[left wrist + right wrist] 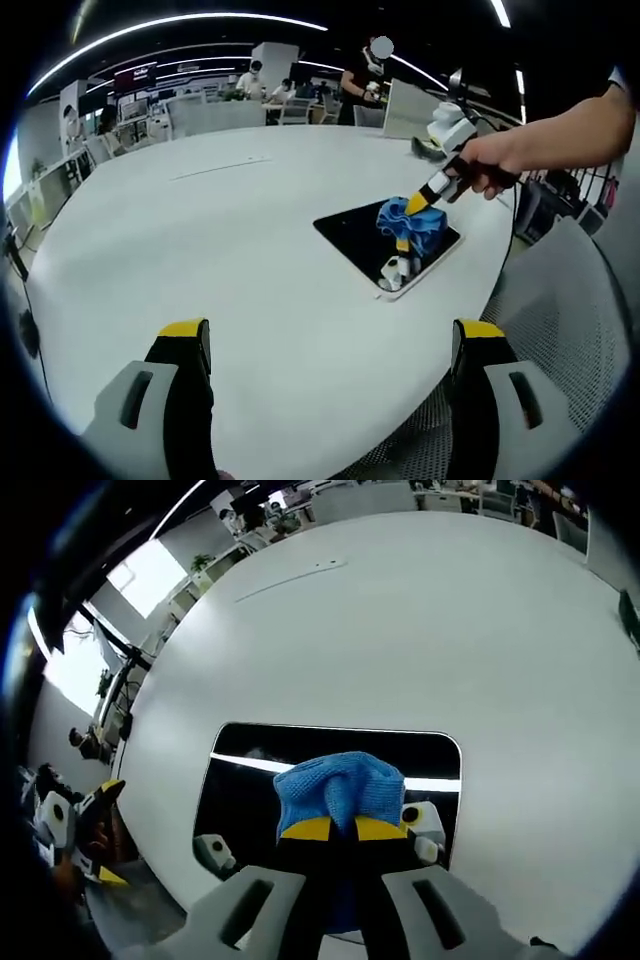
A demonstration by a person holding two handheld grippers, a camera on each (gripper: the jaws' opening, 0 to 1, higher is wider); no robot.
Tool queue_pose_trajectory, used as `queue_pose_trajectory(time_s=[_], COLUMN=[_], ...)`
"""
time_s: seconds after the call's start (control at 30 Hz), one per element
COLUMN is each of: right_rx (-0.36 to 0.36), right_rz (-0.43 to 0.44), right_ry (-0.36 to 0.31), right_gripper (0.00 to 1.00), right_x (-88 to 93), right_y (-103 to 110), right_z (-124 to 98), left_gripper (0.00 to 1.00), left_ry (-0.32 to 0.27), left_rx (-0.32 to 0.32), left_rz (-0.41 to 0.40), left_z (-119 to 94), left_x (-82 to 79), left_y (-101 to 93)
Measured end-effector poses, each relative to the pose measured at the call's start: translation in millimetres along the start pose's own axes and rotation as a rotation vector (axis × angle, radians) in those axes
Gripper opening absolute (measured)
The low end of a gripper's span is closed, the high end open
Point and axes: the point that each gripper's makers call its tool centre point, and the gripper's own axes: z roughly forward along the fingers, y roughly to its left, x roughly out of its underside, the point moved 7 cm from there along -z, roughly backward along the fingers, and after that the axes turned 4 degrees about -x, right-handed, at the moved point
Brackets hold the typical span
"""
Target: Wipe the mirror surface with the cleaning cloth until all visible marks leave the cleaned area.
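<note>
On the white round table [250, 260] lies the mirror [240, 780]. The right gripper [342, 830] pinches the blue cloth [338, 785] against it; the left gripper [330, 345] stands wide apart.

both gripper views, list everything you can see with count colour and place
table: one, white, round, under everything
mirror: one, dark reflective with a white rim, flat on the table near its edge
cleaning cloth: one, blue, bunched on the mirror, pinched by the right gripper
desks and chairs: several, pale, in the office behind the table
people: a few, standing and sitting far back in the left gripper view
ceiling lights: long white strips overhead
person's hand: one, holding the right gripper in the left gripper view
left gripper: one, grey with yellow-tipped fingers, open above the bare table
right gripper: one, same colours, fingers shut on the cloth over the mirror
</note>
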Motion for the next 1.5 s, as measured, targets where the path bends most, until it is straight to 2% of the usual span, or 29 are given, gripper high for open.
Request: queue_pose_trajectory(time_s=[1.0,1.5], right_rx=[0.046,0.076], right_rz=[0.009,0.016], right_ry=[0.016,0.018], right_gripper=[0.01,0.01], right_x=[4.3,3.6], right_y=[-35.2,-40.6], right_z=[-21.9,-24.7], left_gripper=[0.99,0.99], left_ry=[0.009,0.006], left_rx=[0.002,-0.012], left_rz=[0.007,0.002], left_z=[-0.4,-0.9], left_x=[0.1,0.0], left_y=[-1.0,0.6])
